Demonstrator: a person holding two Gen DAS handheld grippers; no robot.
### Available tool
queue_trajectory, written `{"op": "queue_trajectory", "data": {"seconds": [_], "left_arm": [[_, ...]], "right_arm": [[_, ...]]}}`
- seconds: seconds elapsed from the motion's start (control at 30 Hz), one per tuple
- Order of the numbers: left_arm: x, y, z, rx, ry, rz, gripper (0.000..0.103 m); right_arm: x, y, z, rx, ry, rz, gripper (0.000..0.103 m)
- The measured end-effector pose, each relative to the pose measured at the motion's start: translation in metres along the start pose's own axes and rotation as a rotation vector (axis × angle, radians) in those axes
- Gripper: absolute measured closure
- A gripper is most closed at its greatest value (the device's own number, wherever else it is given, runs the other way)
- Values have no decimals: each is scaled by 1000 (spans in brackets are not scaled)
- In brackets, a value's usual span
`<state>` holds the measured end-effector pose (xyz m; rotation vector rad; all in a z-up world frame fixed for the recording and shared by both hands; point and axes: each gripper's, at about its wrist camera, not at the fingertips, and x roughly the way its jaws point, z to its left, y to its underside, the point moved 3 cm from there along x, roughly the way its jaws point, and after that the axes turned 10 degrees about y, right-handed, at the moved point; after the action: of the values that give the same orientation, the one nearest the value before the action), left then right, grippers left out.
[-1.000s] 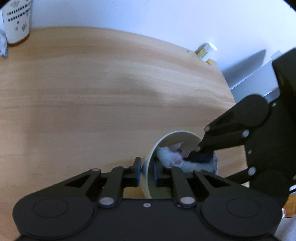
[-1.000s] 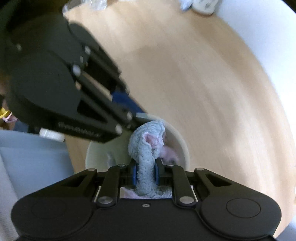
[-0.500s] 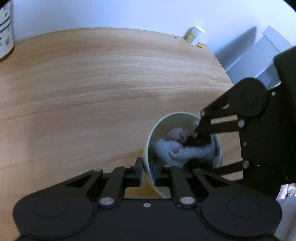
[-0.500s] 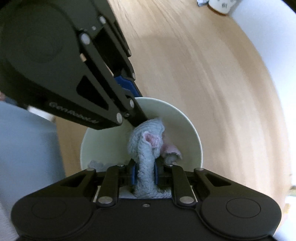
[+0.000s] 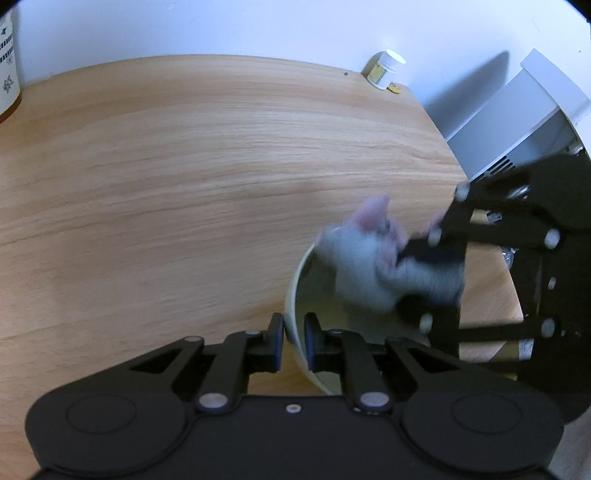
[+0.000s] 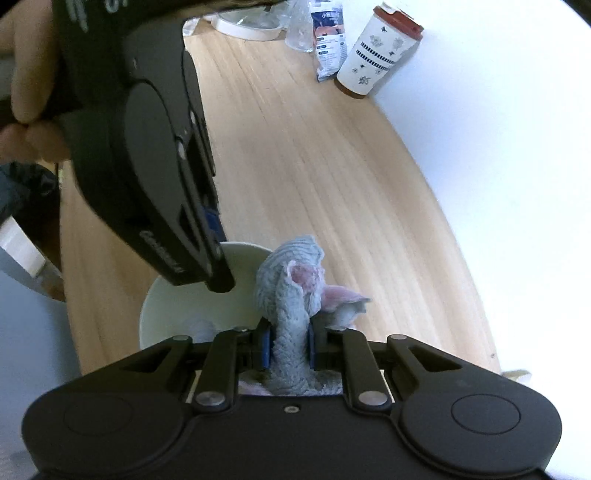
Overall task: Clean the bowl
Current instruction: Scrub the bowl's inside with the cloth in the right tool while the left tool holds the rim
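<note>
A pale cream bowl point(image 5: 295, 306) point(image 6: 177, 302) rests on the wooden table, tilted toward the left wrist camera. My left gripper point(image 5: 294, 332) is shut on its near rim, one pad outside and one inside. My right gripper point(image 6: 288, 343) is shut on a grey-blue cloth with pink patches point(image 6: 291, 291). The cloth point(image 5: 362, 269) appears blurred in the left wrist view, lifted above the bowl's far rim. In the right wrist view the cloth hangs over the bowl's right edge, with the left gripper's fingers point(image 6: 218, 273) on the rim beside it.
A small white-capped jar point(image 5: 384, 70) stands at the table's far corner by the wall. A patterned cup with a red lid point(image 6: 373, 51), a packet point(image 6: 328, 40) and a white dish point(image 6: 247, 26) sit at the far end. A hand point(image 6: 22, 85) holds the left gripper. White furniture point(image 5: 517, 122) stands past the table edge.
The right gripper has pulled the cloth up and out of the bowl's inside, toward its rim. The left gripper kept its hold on the rim while the bowl shifted.
</note>
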<state>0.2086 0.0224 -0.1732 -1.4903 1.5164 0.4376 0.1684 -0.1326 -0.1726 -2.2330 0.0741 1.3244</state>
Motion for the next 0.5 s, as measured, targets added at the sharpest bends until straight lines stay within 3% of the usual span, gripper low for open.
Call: {"op": "queue_trajectory", "data": {"seconds": [0.1,0.27,0.37,0.5], "left_arm": [[0,-1,1,10,15,10,92],[0,-3,3,28,35,26,92],[1,-6,3,54,25,38,92],[3,-8,1,80,22,51,92]], "right_arm": [[22,32,9,-2,-97,53,83],[41,33,11,-31,-208,73,82],[45,31,4,-18,-238,64,83],[39,34,3,-31,-192,30,84]]}}
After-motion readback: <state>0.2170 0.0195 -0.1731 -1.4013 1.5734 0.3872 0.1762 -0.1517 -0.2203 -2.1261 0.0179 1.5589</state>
